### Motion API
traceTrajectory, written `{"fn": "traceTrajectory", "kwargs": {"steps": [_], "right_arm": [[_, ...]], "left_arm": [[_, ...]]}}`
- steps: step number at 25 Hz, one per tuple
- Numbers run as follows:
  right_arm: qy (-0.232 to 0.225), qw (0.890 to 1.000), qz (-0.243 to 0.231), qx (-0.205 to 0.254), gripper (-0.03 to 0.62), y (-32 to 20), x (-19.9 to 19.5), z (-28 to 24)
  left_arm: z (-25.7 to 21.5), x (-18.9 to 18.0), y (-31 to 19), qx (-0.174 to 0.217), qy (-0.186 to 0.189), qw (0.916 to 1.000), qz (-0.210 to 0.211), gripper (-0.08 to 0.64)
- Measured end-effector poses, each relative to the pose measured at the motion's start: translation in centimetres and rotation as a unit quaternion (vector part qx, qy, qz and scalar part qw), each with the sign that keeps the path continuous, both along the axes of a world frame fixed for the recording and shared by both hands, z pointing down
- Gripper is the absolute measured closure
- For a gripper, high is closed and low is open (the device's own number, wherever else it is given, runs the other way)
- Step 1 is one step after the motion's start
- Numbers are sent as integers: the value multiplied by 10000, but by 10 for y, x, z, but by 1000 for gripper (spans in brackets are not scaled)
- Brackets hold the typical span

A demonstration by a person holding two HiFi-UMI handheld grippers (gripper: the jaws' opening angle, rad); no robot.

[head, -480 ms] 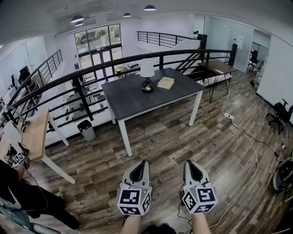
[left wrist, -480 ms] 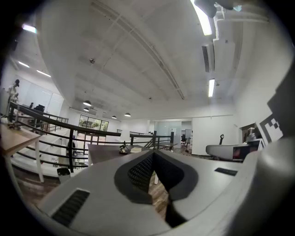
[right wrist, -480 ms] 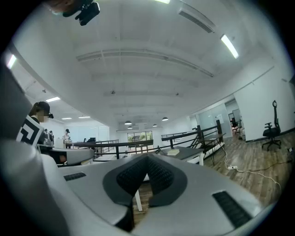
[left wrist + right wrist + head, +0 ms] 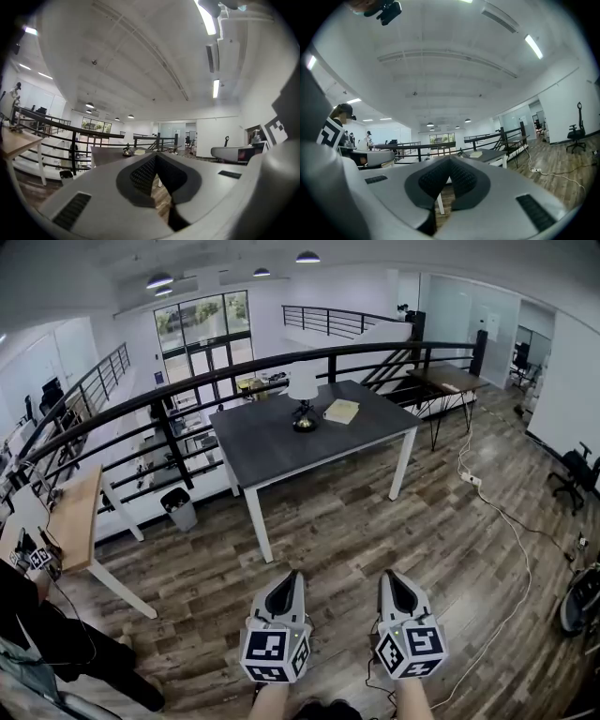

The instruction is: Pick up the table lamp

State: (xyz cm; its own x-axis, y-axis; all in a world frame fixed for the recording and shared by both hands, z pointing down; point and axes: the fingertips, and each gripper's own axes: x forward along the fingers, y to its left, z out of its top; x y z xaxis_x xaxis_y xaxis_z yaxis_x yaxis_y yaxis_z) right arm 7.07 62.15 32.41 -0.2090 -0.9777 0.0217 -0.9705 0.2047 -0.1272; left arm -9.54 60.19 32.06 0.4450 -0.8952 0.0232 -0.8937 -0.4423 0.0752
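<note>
A small table lamp (image 4: 303,397) with a white shade and a dark round base stands upright near the far edge of a dark grey table (image 4: 272,446). In the left gripper view the lamp (image 4: 127,150) shows small and far off. A cream book (image 4: 341,411) lies on the table just right of the lamp. My left gripper (image 4: 293,575) and right gripper (image 4: 385,575) are held side by side low over the wooden floor, well short of the table. Both are shut with nothing between their jaws.
A black railing (image 4: 187,381) curves behind the table. A wooden desk (image 4: 75,512) stands at the left, with a grey bin (image 4: 177,507) near it. A second table (image 4: 448,378) is at the far right, and a white cable (image 4: 511,540) trails across the floor.
</note>
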Motion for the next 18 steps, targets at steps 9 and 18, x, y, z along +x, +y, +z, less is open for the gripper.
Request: {"fn": "traceTrajectory", "kwargs": {"steps": [9,18], "right_arm": [[-70,10000,47,14,600,-9,15,0],[16,9999,-162,3,600,-24,34,2]], "left_arm": [[-1,15,-7,20,-57,10000,30,551],[2,32,-15,-7,-96,9998,-146,551]]}}
